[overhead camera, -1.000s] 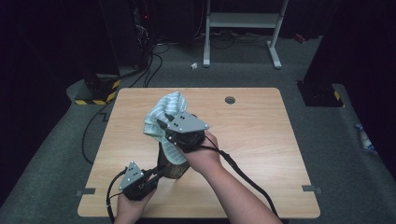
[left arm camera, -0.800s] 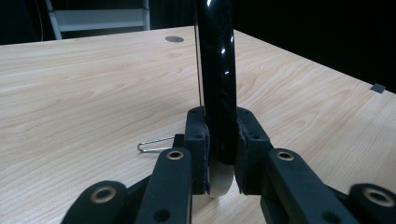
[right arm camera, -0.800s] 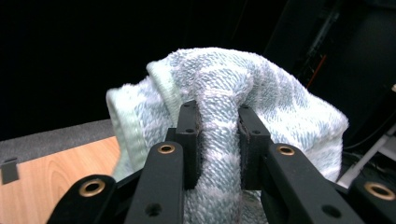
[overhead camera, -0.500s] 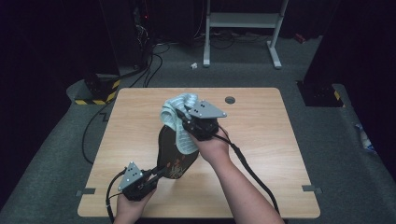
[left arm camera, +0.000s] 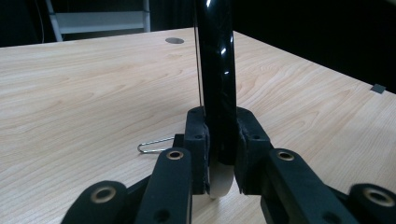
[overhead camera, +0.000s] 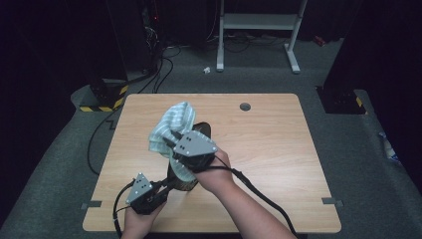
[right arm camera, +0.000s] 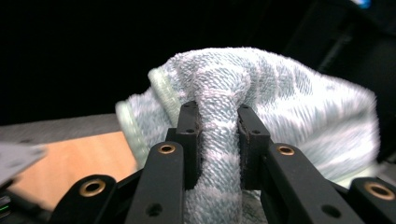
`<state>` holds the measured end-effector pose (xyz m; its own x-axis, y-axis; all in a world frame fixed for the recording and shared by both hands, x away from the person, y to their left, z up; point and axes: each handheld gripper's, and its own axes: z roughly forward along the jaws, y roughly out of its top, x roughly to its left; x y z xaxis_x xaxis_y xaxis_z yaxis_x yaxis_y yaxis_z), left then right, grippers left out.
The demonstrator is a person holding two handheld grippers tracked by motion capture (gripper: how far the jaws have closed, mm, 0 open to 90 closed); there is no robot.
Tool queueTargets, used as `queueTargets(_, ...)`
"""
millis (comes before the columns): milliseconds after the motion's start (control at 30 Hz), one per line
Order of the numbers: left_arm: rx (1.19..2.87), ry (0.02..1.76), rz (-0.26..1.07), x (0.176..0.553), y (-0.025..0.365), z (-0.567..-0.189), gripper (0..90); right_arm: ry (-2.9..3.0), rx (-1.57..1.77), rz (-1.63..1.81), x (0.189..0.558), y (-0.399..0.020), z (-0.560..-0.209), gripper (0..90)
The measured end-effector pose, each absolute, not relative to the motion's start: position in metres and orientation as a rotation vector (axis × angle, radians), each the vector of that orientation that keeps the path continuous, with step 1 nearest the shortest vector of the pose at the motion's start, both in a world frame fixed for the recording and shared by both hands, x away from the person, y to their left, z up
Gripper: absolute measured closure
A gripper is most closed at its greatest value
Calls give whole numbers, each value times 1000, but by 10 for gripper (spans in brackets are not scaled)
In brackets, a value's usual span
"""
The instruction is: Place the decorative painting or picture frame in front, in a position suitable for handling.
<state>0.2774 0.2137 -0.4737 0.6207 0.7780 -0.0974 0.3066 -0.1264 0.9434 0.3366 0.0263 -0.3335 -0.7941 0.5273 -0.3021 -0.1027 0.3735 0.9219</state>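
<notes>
A dark glossy object (overhead camera: 201,130) stands on edge on the wooden table (overhead camera: 268,144), near its front left. My left gripper (overhead camera: 171,183) is shut on the object's black handle (left arm camera: 215,56), which rises upright between the pads (left arm camera: 196,135) and ends in a white tip. A pale blue-green striped towel (overhead camera: 171,122) is bunched against the far upper side of the object. My right gripper (overhead camera: 173,144) comes in from the right above the object. It is shut on a fold of that towel (right arm camera: 280,93), which bulges past its fingertips (right arm camera: 218,116).
A round cable hole (overhead camera: 245,106) lies near the table's far edge. A thin wire clip (left arm camera: 154,145) rests on the wood beside the left jaws. The right gripper's cable (overhead camera: 259,191) trails toward the front edge. A white stand (overhead camera: 259,22) and a yellow-black striped base (overhead camera: 102,102) sit on the floor beyond.
My right gripper carried the towel along the dark object to its far end, then back toward me and lower. The left gripper and the handle stayed put.
</notes>
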Motion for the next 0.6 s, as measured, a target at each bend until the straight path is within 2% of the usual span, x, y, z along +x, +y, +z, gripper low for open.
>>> queueTargets(333,1706,891,518,277,214,-474,776,2119,240,1354,311,41,-370,745)
queueTargets(600,1701,886,521,277,213,-474,777,2056,269,1394,323,34,-351,744)
